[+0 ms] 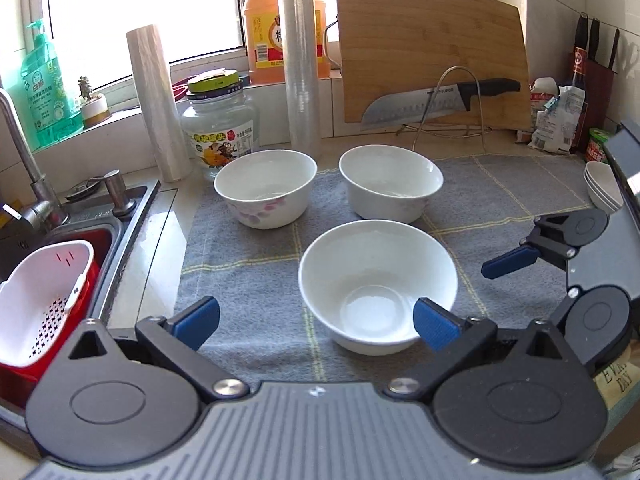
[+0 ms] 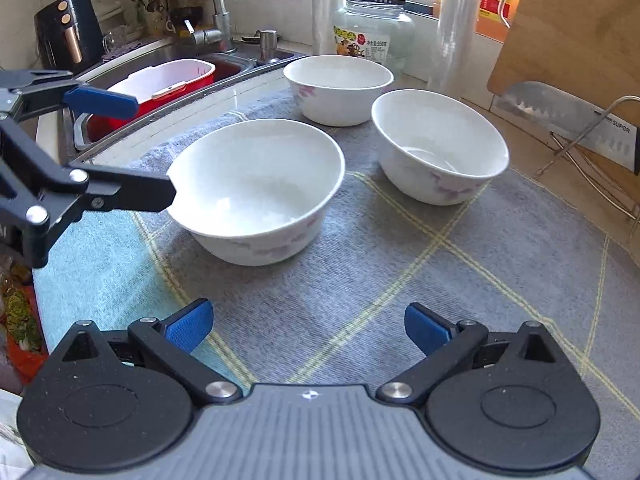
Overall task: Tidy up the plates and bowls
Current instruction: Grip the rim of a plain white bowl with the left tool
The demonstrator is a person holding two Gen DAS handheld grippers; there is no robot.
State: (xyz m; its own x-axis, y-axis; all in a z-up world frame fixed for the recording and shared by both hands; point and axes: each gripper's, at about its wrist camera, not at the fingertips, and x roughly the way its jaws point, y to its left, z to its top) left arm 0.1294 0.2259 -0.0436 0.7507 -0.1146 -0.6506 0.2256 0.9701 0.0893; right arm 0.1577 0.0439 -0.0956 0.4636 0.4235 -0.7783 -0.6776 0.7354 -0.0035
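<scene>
Three white bowls stand upright on a grey checked mat [image 1: 248,280]. The near bowl [image 1: 378,286] [image 2: 256,190] is at my left gripper [image 1: 316,322], which is open with one finger over the bowl's near rim and the other out to its left. The far-left bowl [image 1: 266,186] [image 2: 338,88] has a pink flower print. The far-right bowl [image 1: 390,182] [image 2: 438,144] stands beside it. My right gripper [image 2: 308,330] is open and empty over the bare mat [image 2: 360,280], short of the bowls. A stack of white dishes [image 1: 602,186] shows at the mat's right edge.
A sink [image 1: 80,240] with a red and white basket [image 1: 40,300] lies left of the mat. A glass jar [image 1: 218,126], two film rolls [image 1: 158,104], an oil jug [image 1: 264,28], a cutting board [image 1: 432,52] and a knife on a wire rack [image 1: 440,100] line the back.
</scene>
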